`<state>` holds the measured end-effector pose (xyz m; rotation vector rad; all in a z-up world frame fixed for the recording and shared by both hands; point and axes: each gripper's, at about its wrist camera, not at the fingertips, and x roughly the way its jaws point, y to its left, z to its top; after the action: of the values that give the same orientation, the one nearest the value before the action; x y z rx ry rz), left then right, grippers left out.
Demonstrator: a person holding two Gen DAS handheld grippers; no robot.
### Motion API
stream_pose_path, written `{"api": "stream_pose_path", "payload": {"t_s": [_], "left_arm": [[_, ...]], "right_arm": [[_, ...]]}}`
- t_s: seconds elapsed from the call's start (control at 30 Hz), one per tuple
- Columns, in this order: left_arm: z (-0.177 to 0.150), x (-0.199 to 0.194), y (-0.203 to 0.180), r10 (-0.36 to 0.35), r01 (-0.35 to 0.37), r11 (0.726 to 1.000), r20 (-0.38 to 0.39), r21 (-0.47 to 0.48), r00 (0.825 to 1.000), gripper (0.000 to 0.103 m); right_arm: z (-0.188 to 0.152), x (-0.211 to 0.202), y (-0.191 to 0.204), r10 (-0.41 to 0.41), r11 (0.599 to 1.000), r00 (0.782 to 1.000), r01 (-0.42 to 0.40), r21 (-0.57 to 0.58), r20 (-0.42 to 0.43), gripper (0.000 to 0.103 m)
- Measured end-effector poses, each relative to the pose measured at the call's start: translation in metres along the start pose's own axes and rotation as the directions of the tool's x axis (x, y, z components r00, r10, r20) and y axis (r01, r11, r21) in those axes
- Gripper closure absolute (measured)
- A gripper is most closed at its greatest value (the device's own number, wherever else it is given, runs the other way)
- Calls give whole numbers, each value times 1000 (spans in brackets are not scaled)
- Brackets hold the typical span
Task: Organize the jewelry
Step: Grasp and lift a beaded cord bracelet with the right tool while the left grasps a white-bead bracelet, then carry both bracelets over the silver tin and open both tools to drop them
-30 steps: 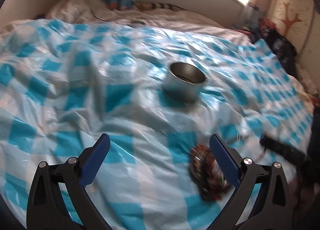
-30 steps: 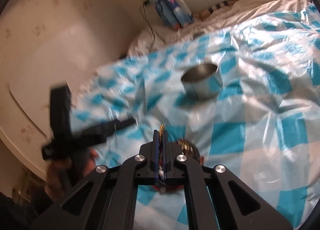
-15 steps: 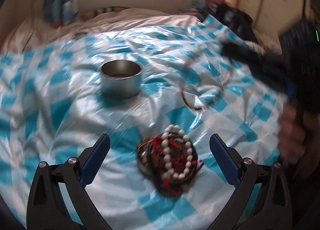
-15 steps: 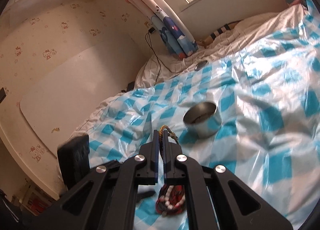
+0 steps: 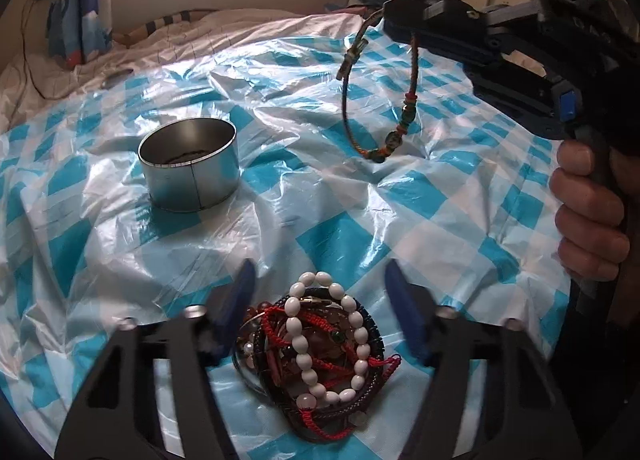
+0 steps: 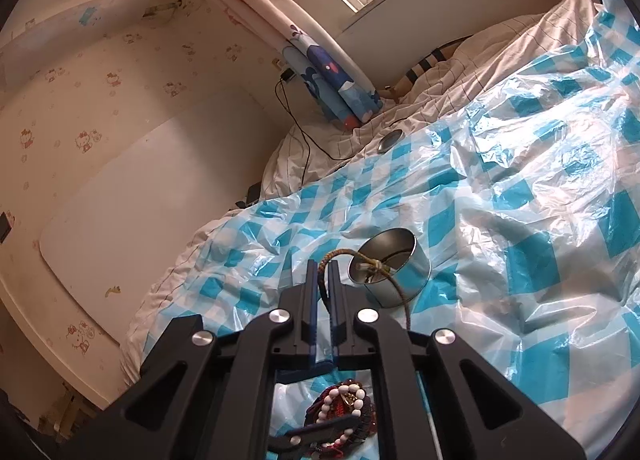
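Covering bed [image 6: 460, 72] – blue-check plastic sheet [image 5: 360, 196]; rt tongs [image 6: 323, 272] gripping bracelet [image 5: 376, 100], lt tongs [image 5: 320, 300] unclenched – narrowing.

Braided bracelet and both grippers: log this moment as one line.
right gripper: shut on braided bracelet, lifted above sheet | left gripper: jaws just closing, astride jewelry pile, not pressing | metal tin: upright

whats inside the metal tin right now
The tin has a thin dark strand lying on its floor, probably a bracelet; the near wall hides the rest of the floor. The braided bracelet hangs from the right gripper, not in the tin.
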<state>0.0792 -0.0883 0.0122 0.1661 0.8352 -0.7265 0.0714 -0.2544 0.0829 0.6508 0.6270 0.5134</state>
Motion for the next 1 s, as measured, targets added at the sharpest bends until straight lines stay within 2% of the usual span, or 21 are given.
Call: {"api": "stream_pose_path", "payload": {"t_s": [0.07, 0.23, 0.33, 0.43, 0.53, 0.67, 0.77, 1.0], "left_arm": [[-2, 1, 3, -39, 39, 999, 1, -6, 999, 65], [-3, 3, 4, -6, 6, 1000, -11, -13, 1000, 96], [-2, -1, 9, -17, 17, 999, 3, -41, 1000, 96], [-1, -7, 14, -58, 60, 995, 29, -75, 998, 96], [2, -18, 22, -131, 141, 982, 89, -127, 987, 96], [6, -29, 34, -182, 208, 961, 147, -183, 972, 96], [15, -37, 44, -189, 226, 952, 187, -207, 964, 96], [56, -45, 72, -119, 182, 955, 264, -232, 957, 96]], "right_arm": [[-1, 1, 0, -1, 1000, 1000, 1, 0, -1, 96], [-2, 1, -2, -9, 1000, 1000, 9, 5, -3, 96], [-3, 1, -1, -12, 1000, 1000, 12, 3, -4, 96], [-3, 1, -2, -15, 1000, 1000, 15, 4, -2, 96], [-3, 0, -2, -14, 1000, 1000, 14, 4, 3, 96], [-2, 0, -3, -18, 1000, 1000, 18, 5, 7, 96], [1, 6, -3, -17, 1000, 1000, 17, 2, 7, 96], [20, 30, -7, -8, 1000, 1000, 8, -23, 10, 96]]}}
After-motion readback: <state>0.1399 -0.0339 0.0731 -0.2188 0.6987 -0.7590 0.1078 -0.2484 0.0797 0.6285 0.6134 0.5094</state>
